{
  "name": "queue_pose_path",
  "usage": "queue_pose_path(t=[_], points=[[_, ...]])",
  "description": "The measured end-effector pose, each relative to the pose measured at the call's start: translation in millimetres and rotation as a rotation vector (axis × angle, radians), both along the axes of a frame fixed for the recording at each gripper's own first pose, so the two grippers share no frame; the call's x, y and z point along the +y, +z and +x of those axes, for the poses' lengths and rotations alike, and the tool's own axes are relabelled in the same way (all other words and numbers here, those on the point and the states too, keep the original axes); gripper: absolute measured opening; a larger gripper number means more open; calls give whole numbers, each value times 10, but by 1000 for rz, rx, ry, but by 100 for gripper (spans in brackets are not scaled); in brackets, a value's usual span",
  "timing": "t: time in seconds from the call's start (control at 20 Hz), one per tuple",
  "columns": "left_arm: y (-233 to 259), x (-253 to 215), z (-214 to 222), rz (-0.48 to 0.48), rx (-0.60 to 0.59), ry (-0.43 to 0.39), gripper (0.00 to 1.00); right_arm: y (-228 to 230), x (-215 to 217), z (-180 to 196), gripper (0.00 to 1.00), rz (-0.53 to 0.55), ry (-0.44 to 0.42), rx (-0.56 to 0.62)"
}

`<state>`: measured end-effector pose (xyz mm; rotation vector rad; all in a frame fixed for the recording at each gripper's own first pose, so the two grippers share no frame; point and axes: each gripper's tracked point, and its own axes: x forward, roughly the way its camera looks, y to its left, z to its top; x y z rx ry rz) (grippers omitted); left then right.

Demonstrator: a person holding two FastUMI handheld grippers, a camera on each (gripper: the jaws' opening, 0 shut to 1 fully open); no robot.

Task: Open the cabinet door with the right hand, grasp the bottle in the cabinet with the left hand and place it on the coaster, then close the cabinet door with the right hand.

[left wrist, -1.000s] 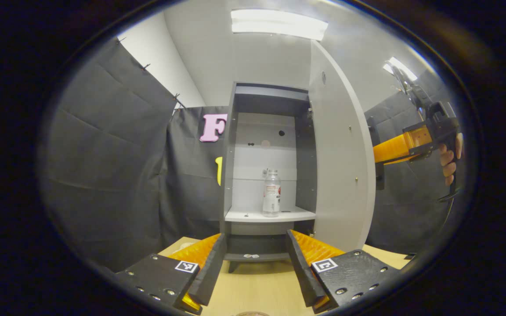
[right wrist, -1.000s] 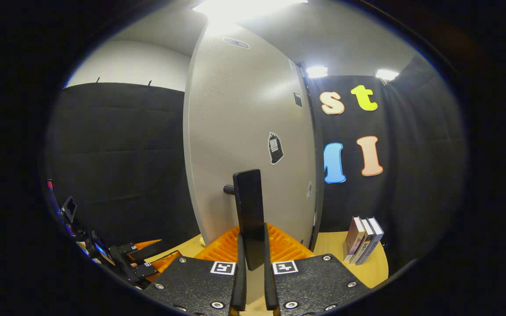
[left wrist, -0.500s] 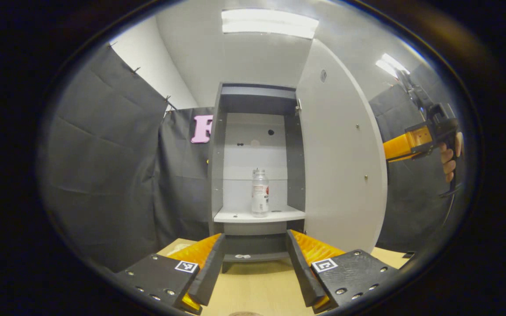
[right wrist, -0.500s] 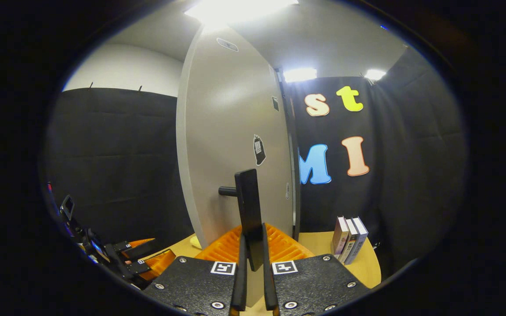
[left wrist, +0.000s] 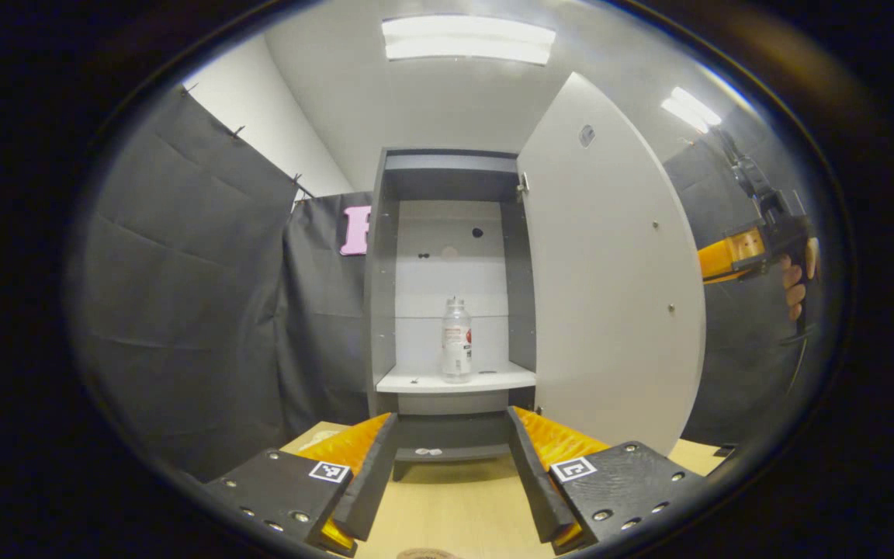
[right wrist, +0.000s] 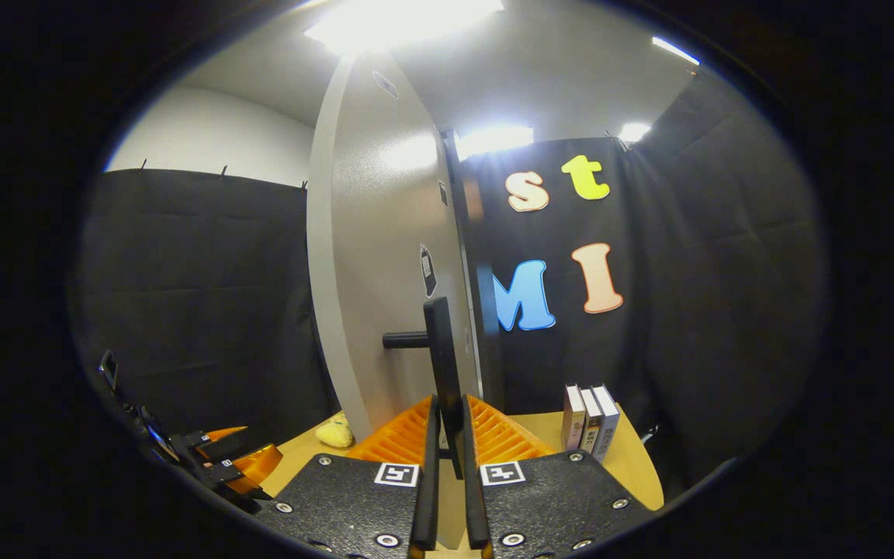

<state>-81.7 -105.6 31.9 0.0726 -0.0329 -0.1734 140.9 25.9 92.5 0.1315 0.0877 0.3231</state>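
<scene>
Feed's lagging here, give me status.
Right gripper shut on door handle, door open. Left gripper open, short of bottle on shelf. Path clear.

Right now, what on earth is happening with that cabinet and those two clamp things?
A person holds a two-finger gripper in each hand. The right gripper is shut on the black door handle and holds the cabinet door wide open. Inside, a clear plastic bottle stands upright on the white shelf. The left gripper is open, over the wooden table in front of the cabinet, pointing at the bottle but not touching it.
</scene>
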Motion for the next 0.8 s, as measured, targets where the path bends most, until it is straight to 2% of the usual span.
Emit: queue_pose_path(t=[0.1,0.2,0.25,0.4,0.5,0.55,0.6,0.75,0.8], points=[[52,5,-85,6,-9,23,75,-24,-20,-74,14,31,44,0],[123,21,-125,14,-14,32,82,-79,-149,-169,16,30,35,2],[166,12,-125,12,-14,29,78,-110,-226,-223,18,20,20,-2],[254,20,-39,-16,-24,20,75,-163,-487,-387,64,-31,-11,-37],[344,-31,193,-29,-27,14,82,-223,-702,-442,93,-81,-74,-60],[377,-46,304,-30,-29,12,78,-260,-793,-459,94,-100,-110,-69],[410,-54,395,-30,-32,9,82,-290,-870,-489,94,-115,-138,-74],[480,-119,711,-13,-35,-1,82,-398,-1117,-486,94,-152,-223,-81],[485,-148,826,-8,-29,-8,78,-435,-1179,-497,94,-157,-248,-77]])
